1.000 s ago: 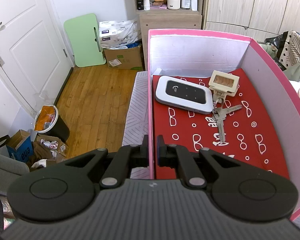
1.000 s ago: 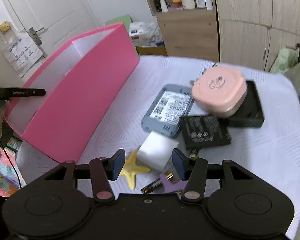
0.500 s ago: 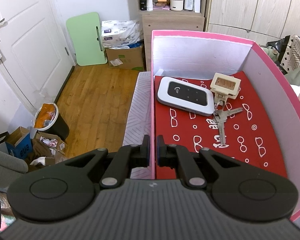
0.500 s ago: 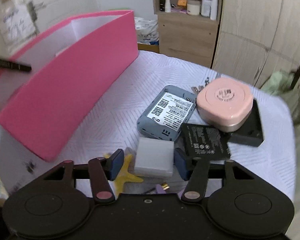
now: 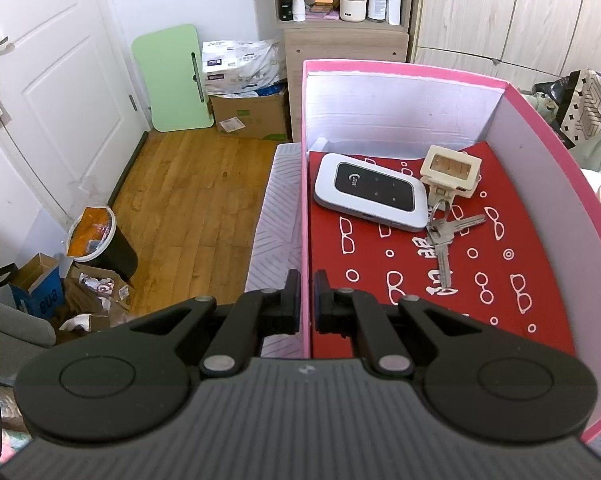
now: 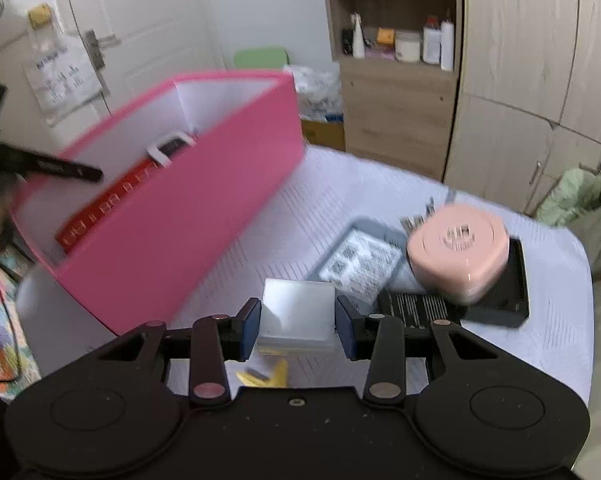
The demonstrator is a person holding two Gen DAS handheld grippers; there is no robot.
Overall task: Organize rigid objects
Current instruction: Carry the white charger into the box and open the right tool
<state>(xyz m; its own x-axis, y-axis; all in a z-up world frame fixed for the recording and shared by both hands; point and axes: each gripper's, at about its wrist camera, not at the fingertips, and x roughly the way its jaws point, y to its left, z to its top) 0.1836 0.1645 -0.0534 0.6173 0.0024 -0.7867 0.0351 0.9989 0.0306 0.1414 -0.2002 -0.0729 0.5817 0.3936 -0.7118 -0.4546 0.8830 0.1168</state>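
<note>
My left gripper (image 5: 307,292) is shut on the near left wall of the pink box (image 5: 404,68), pinching the rim. Inside, on the red lining, lie a white-and-black pocket router (image 5: 370,196), a cream keychain holder (image 5: 451,170) and a bunch of keys (image 5: 444,240). In the right wrist view, my right gripper (image 6: 297,318) has its jaws closing on a small white block (image 6: 298,304). Both blue pads touch its sides, and it hangs above a yellow star shape (image 6: 274,374). The pink box (image 6: 188,220) stands to the left.
On the white patterned tabletop (image 6: 380,184), right of the block, lie a grey device (image 6: 360,264) label up, a black battery (image 6: 418,308), and a pink rounded case (image 6: 458,252) on a flat black item (image 6: 516,280). Cupboards and shelves stand behind; wooden floor and clutter lie left.
The right gripper closed in on the white block and raised it off the table, swinging toward the pink box. The left gripper kept its hold on the box wall.
</note>
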